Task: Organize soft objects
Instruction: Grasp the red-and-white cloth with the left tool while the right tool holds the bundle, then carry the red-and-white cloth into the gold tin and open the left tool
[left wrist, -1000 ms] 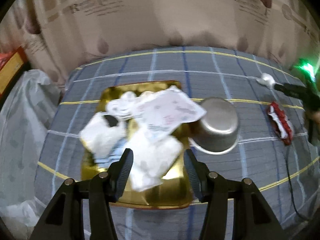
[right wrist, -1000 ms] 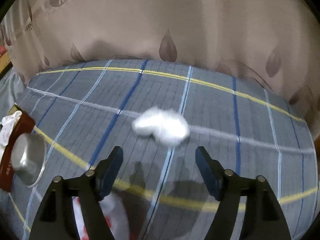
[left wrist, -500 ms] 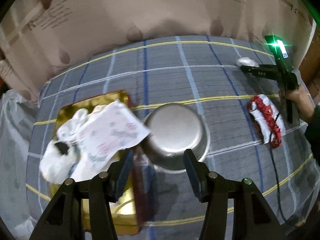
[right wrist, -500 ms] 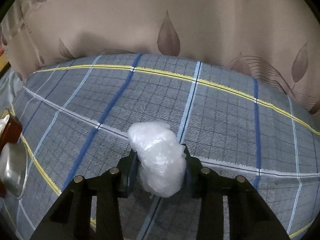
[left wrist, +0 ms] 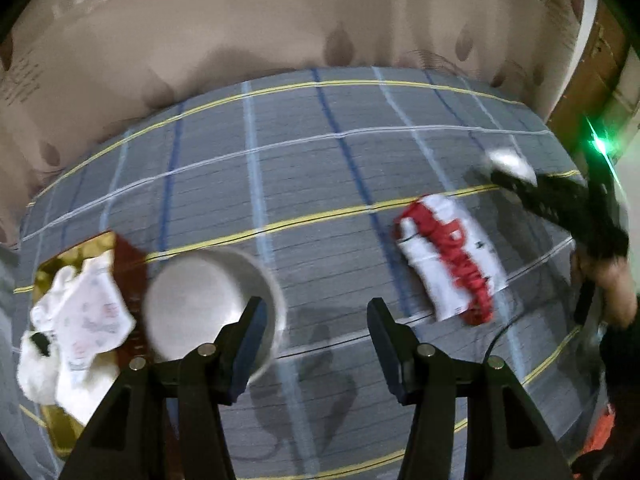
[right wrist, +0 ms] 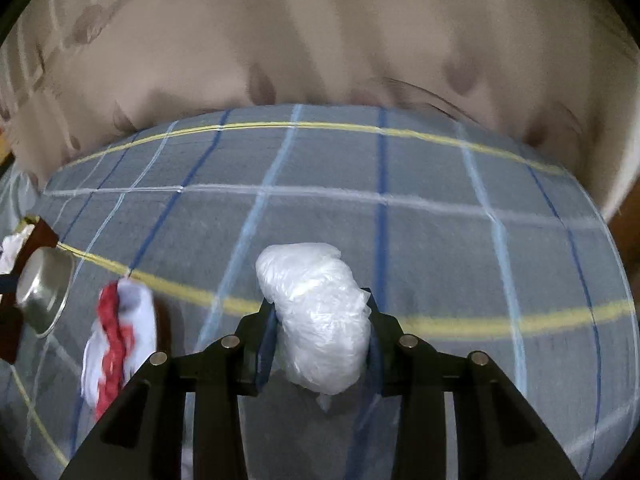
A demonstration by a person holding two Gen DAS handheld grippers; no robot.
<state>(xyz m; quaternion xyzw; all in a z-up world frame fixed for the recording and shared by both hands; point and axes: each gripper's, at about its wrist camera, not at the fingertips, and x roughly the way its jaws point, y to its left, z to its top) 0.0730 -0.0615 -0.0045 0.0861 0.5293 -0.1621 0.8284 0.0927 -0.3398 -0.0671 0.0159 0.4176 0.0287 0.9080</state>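
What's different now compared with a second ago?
The right hand-held gripper has closed on the white plastic wad, which lay loose on the cloth. The left hand-held gripper, jaws open and empty, has swung from the gold tray towards the red-and-white cloth. Tray pile and metal bowl unchanged.

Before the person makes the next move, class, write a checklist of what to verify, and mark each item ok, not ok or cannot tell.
1. Right tongs closed on the crumpled white plastic bundle: ok.
2. Bundle lifted off the grey checked cloth: cannot tell.
3. Left tongs open and holding nothing: ok.
4. Red and white fabric piece lying free on the cloth, nothing on it: ok.
5. Gold tray with room left beside its white soft items: cannot tell.
6. Round steel bowl clear of the tray: not ok, it overlaps the tray's edge.
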